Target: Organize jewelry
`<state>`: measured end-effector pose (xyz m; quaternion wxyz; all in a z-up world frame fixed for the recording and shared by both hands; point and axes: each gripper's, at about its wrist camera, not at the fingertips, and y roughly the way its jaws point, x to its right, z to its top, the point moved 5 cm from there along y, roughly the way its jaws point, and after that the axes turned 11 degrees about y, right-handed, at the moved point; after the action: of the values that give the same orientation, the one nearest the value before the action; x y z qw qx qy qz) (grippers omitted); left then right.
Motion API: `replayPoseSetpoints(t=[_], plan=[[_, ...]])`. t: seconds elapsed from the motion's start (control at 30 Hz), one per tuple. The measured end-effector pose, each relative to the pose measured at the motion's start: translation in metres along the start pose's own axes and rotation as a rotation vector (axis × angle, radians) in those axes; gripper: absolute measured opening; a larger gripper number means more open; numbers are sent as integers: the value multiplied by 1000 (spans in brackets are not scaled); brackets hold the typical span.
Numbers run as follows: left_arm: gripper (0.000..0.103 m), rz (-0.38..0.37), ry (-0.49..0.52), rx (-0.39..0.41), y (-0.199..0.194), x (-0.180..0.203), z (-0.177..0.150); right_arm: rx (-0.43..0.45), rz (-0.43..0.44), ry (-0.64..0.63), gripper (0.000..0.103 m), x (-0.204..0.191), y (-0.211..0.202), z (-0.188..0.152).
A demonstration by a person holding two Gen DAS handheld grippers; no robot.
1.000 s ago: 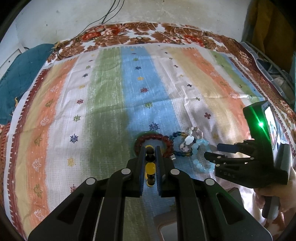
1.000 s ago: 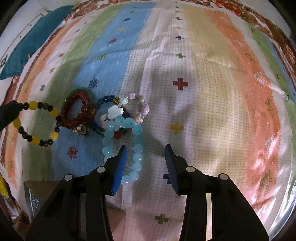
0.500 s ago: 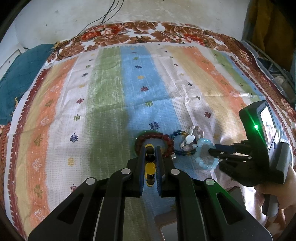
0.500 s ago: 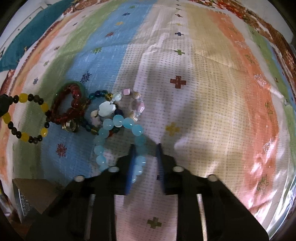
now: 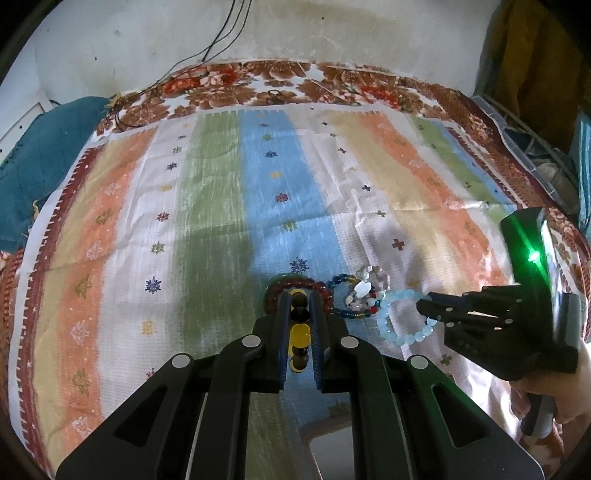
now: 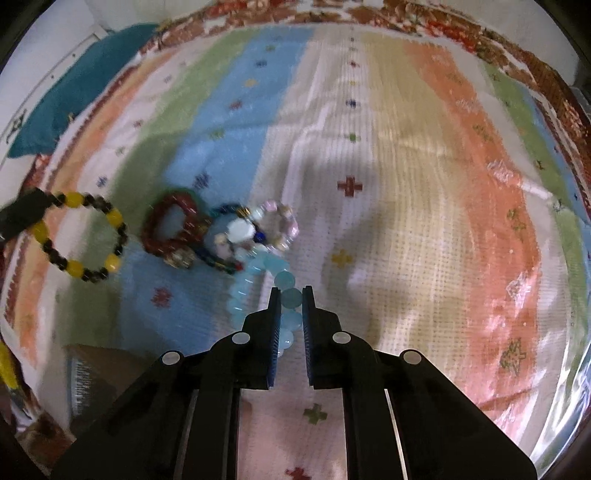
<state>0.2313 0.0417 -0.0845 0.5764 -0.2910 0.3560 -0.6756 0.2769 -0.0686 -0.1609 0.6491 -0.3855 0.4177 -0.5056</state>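
The right tool [image 6: 291,299] has just closed its jaws on the pale blue bead bracelet [image 6: 258,273], with one bead pinched between the pads at the loop's near side. The left tool [image 5: 300,325] is closed on the yellow-and-black bead bracelet [image 6: 83,236], whose loop hangs free in the right wrist view.

Handling: both bracelets appear light, flexible strands of hard, smooth beads. Expect the loop to droop and swing from a single-bead grip, and round beads may slip between flat pads. Grip across one bead or on the cord between two beads.

The far end of the blue loop lies against the cluster of loose bracelets: a dark red bracelet [image 5: 306,286], a multicolour bead bracelet [image 5: 343,299] and a pink-and-white one [image 6: 280,225]. Lifting may drag these, so raise slowly.

Surface: a bed covered by a striped woven cloth [image 5: 221,206], soft and slightly wrinkled, so beads will not roll far. The cluster sits toward the near edge, about mid-width. A small box [image 5: 328,446] lies at the near edge. A bare wall [image 5: 332,33] stands behind the far edge.
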Motion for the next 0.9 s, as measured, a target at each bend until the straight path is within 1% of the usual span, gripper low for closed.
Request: replayPoseSetpoints(t=[0.1, 0.27, 0.4, 0.67, 0.9], plan=[[10, -13, -17, 8, -6, -1, -3, 33, 10, -6, 12, -6, -11, 3], [10, -18, 0, 24, -16, 7, -3, 76, 35, -29, 12, -21, -28, -2], [10, -28, 0, 51, -28, 11, -1, 92, 73, -26, 12, -24, -43, -6], [10, -32, 21, 57, -37, 25, -4, 142, 115, -22, 12, -29, -69, -8], [10, -47, 24, 93, -53, 29, -6, 206, 140, -28, 12, -34, -96, -13]])
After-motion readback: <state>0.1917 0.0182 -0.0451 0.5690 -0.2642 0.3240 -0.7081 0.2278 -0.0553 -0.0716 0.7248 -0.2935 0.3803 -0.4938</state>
